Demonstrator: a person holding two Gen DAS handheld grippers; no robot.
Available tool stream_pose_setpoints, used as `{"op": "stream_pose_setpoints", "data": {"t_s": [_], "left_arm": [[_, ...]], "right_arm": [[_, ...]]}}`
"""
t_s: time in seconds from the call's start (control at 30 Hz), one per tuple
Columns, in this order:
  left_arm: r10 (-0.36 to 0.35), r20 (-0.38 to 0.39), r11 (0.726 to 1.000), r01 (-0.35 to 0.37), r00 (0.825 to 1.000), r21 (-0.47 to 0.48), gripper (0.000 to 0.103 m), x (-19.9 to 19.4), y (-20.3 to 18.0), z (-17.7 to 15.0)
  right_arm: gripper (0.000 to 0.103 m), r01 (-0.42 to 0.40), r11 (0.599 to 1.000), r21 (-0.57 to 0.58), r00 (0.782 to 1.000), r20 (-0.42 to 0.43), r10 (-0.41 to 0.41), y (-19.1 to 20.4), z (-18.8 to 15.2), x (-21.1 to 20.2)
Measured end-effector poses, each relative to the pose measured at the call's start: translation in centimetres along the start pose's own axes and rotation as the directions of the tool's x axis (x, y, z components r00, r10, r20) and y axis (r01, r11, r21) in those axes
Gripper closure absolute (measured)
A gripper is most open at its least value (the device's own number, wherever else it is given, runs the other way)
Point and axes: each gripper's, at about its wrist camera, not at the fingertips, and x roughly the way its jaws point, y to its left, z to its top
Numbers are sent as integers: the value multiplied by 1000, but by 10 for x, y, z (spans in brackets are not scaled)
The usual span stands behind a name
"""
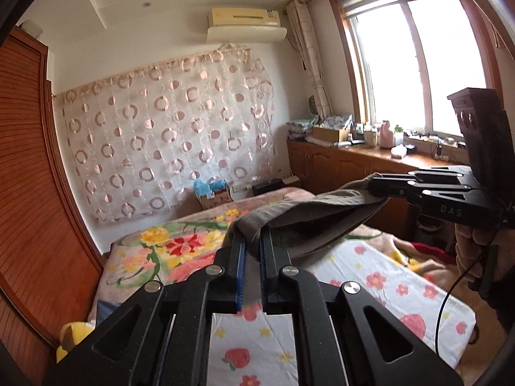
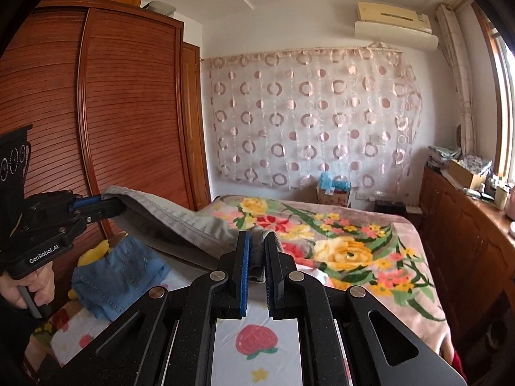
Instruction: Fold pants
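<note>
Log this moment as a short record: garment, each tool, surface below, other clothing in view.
garment: grey pants, lifted above the bed, hanging slack between both tools
left tool: shut on the pants' edge
right tool: shut on the pants' edge
surface below: strawberry-print sheet on the bed, floral blanket beyond
other clothing: blue denim garment lying crumpled on the bed, near the wardrobe
</note>
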Motion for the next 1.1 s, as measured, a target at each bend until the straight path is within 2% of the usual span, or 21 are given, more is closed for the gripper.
{"op": "stream_pose_setpoints", "data": {"t_s": [0.1,0.2,0.3,0.43,0.53,0.6,0.87,0.97,1.03,1.1], "left_arm": [[-11,-82,1000,11,997,-9,95,3,-12,-51],[-27,-161,1000,25,987,-11,95,-7,-30,-113],[-67,-237,997,54,969,-62,95,-15,-40,-157],[-99,-312,993,72,945,-96,95,-26,-60,-204],[-113,-327,989,74,938,-127,95,-32,-68,-214],[-112,-329,989,72,938,-131,95,-37,-71,-218],[-128,-380,984,70,916,-162,92,-35,-73,-232],[-131,-376,982,67,917,-179,84,-38,-71,-229],[-118,-357,981,52,927,-188,64,-44,-67,-227],[-108,-332,979,41,937,-202,54,-48,-63,-224]], "right_arm": [[95,-25,999,28,997,-70,27,0,-34,13],[95,-51,997,52,982,-178,59,9,-81,19],[95,-69,995,78,959,-270,88,23,-134,18],[95,-68,994,90,935,-341,95,39,-176,9],[95,-68,991,115,928,-357,105,46,-190,2],[95,-64,991,117,925,-365,103,46,-192,3],[95,-47,991,122,912,-401,93,33,-199,20],[94,-35,990,136,907,-412,88,30,-207,18],[94,-28,989,144,906,-414,86,29,-212,18],[94,-27,988,150,913,-400,85,29,-213,17]]}}
